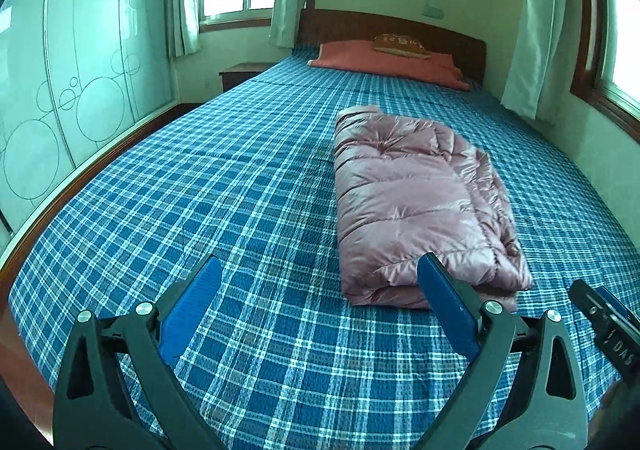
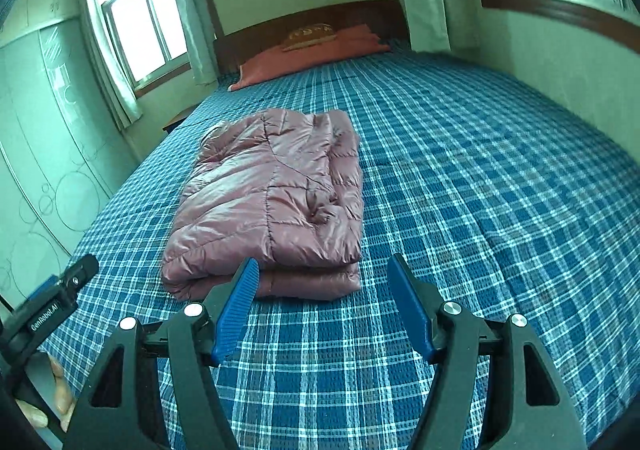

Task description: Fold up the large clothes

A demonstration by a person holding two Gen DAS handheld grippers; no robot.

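While the folded bundle lies flat, both tools hang above the near part of the bed.

Jacket: pink quilted jacket (image 1: 420, 202) folded into a thick oblong, lying on the blue plaid bedcover (image 1: 224, 178), long side running toward the headboard (image 1: 400, 30).
Hidden in the jacket: sleeves and collar are tucked inside the folds; how many layers there are cannot be told, only stacked edges at the near end (image 2: 304, 282).
Left tool: left tool (image 1: 320, 278) released, jaws spread wide, only plaid bedcover between them; its right finger overlaps the jacket's near corner in the left wrist view, and whether it touches cannot be told.
Right tool: right tool (image 2: 320, 274) released, jaws parted, nothing between the pads; its left finger overlaps the jacket's near edge in the right wrist view.
Cut off: the other tool shows only as a black bar at each picture's edge; fingertips (image 2: 60, 394) of a hand appear at the lower left.
Edges: wardrobe (image 1: 72, 90) with circle patterns runs along one side of the bed, a wall along the other.
Open room: wide bare bedcover on both sides of the jacket and up to the orange pillow (image 1: 384, 60).
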